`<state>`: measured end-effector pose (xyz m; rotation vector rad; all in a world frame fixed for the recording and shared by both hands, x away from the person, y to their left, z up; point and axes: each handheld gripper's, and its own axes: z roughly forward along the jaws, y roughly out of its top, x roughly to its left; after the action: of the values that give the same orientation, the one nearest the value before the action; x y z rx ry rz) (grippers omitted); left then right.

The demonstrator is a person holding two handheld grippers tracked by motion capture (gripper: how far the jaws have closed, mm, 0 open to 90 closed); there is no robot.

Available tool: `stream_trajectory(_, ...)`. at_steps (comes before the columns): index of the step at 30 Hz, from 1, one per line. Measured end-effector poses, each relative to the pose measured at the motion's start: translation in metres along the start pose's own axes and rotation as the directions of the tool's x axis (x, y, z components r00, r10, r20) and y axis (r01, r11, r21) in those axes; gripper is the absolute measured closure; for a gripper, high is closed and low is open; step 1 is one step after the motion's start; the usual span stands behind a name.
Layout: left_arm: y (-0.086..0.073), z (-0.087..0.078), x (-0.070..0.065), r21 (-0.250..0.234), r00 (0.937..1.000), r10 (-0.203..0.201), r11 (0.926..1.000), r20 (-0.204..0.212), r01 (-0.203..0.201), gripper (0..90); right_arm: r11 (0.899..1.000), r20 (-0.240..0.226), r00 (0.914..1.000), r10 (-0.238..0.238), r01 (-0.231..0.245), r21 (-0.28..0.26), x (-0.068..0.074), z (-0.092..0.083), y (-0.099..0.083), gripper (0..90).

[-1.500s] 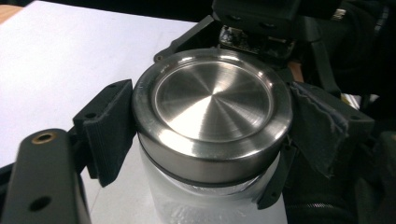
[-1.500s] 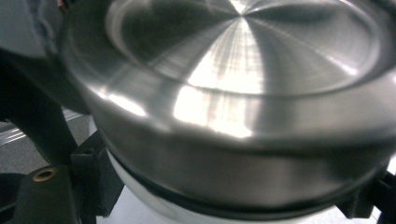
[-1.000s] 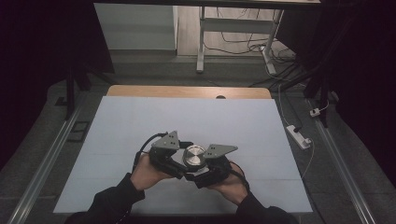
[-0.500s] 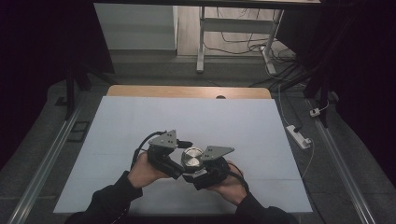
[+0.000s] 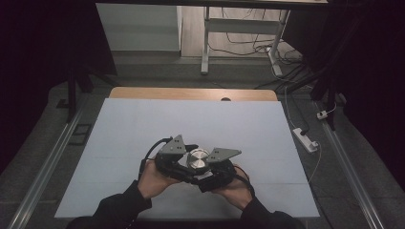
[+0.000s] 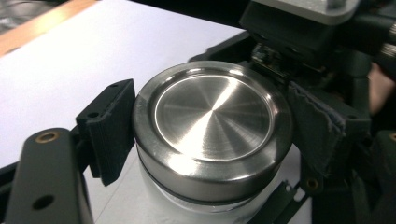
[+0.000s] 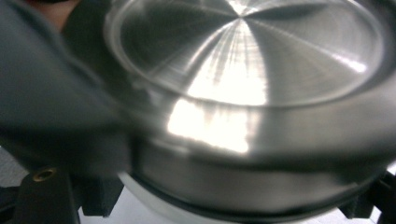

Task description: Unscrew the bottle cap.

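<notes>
A jar with a brushed steel lid (image 5: 197,157) is held low over the white table, near its front edge, between both hands. In the left gripper view, my left gripper (image 6: 212,135) has its black pads (image 6: 112,126) pressed on opposite sides of the lid (image 6: 212,107). Its jaws have just been closing with the lid between them. My right gripper (image 7: 215,186) is shut on the jar from the other side, lower down, where a pale body (image 7: 154,207) shows under the lid (image 7: 243,56). In the high view the left gripper (image 5: 191,160) and the right gripper (image 5: 203,168) meet at the jar.
The white table sheet (image 5: 191,119) stretches beyond the hands, with a wooden edge (image 5: 191,93) at the far side. A power strip (image 5: 305,139) and cables lie on the floor to the right. Metal rails (image 5: 43,171) run along both sides.
The left hand has shifted slightly around the lid. The jar and the right hand have stayed where they were.
</notes>
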<state>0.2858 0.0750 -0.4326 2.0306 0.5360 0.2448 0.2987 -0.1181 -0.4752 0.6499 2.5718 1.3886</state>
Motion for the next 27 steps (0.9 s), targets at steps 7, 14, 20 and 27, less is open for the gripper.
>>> stream_trajectory(7,0.001,-0.003,0.000,-0.026,0.9999,0.014,0.9996,-0.010,-0.014,20.8,1.000,0.015,0.9999,-0.002,0.002,-0.010,0.000,-0.002,0.001,15.0)
stream_trajectory(14,0.006,-0.013,0.003,-0.049,0.9999,0.014,0.9987,-0.002,-0.015,20.9,1.000,0.004,1.0000,-0.005,0.005,-0.008,0.000,0.000,0.000,15.0)
stream_trajectory(20,0.008,-0.022,0.006,-0.058,0.9999,0.009,0.9983,0.008,-0.009,20.9,1.000,0.002,1.0000,-0.008,0.008,-0.010,0.000,-0.001,0.001,15.0)
stream_trajectory(27,0.007,-0.034,0.007,-0.061,0.9999,0.005,0.9981,0.012,-0.005,20.9,1.000,0.014,0.9999,-0.002,0.002,-0.012,-0.004,-0.003,0.001,15.0)
